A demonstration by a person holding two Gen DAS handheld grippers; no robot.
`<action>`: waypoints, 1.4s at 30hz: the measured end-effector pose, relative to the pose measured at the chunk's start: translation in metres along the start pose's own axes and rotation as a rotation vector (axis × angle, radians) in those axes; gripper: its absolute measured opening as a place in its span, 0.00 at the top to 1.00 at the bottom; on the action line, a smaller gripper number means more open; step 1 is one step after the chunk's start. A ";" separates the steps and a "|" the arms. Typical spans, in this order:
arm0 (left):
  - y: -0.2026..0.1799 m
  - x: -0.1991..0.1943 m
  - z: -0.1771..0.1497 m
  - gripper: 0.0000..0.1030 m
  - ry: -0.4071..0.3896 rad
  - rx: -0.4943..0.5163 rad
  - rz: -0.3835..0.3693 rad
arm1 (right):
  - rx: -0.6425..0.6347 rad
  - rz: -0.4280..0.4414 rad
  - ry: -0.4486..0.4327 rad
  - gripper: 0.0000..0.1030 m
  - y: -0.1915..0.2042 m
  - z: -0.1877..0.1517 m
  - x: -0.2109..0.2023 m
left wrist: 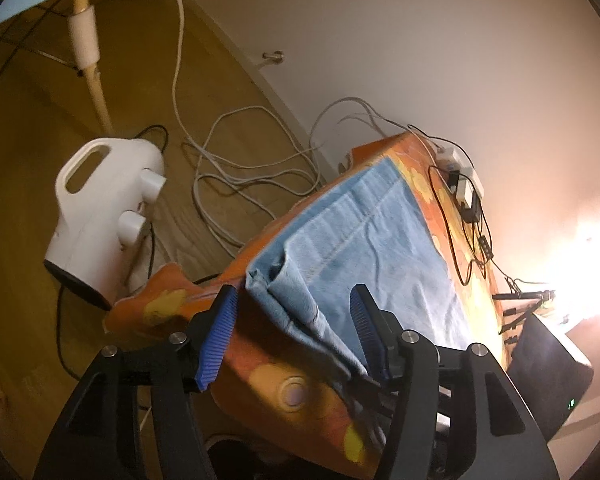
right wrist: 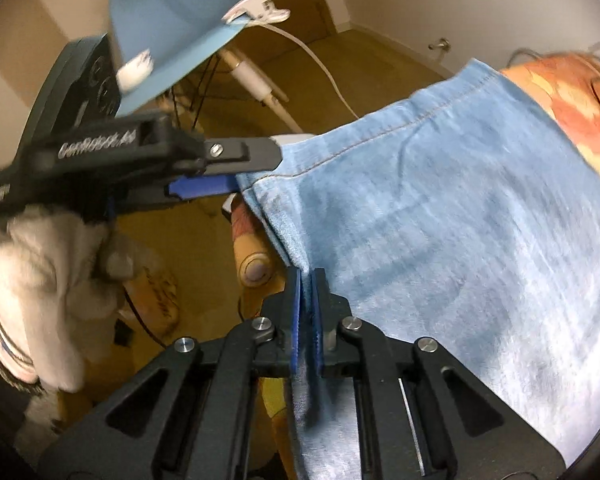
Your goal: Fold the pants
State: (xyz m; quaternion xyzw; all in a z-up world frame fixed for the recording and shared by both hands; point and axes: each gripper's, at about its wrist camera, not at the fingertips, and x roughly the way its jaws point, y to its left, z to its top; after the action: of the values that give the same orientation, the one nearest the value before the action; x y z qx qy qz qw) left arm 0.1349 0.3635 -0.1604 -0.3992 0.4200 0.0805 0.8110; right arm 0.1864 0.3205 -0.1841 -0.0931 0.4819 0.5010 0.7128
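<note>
Light blue denim pants [left wrist: 364, 240] lie spread over an orange cloth [left wrist: 296, 392] printed with yellow and cream round shapes, which covers the table and drapes over its near edge. The denim is soft-washed and faintly mottled, with a tan topstitched seam running lengthwise; at the near corner the layers bunch into a thick folded edge that hangs slightly past the table edge. The left gripper [left wrist: 296, 312] has black angular arms with silver pivot bolts and ribbed blue pads; its jaws stand well apart, one finger to either side of that bunched corner, and neither pad presses on it. In the right wrist view this gripper [right wrist: 236, 168] comes in from the left, carried by a hand in a pale fuzzy glove [right wrist: 48, 280], with its tip at the seamed corner of the pants [right wrist: 440, 220]. The right gripper [right wrist: 306, 280] is clamped tight, its two blue pads nearly meeting, with a thin pinch of the denim edge standing upright between them. On the wooden floor beside the table sits a white plastic appliance [left wrist: 104, 208] with a moulded handle slot and two round knobs. Pale cables [left wrist: 240, 160] loop loosely over the floor. Along the far table edge lie a white power strip [left wrist: 460, 176] and thin black wires. A blue sheet [right wrist: 172, 28] held by a white clip hangs overhead.
</note>
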 end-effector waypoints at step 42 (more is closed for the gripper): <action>-0.087 0.008 -0.062 0.89 -0.126 0.530 0.012 | 0.270 -0.011 -0.075 0.40 -0.080 0.085 -0.081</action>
State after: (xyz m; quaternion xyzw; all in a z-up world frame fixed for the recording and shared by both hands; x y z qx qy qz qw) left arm 0.1426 0.2593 -0.1362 -0.1645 0.3776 -0.0027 0.9112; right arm 0.2989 0.2837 -0.1052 0.0197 0.5174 0.4307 0.7392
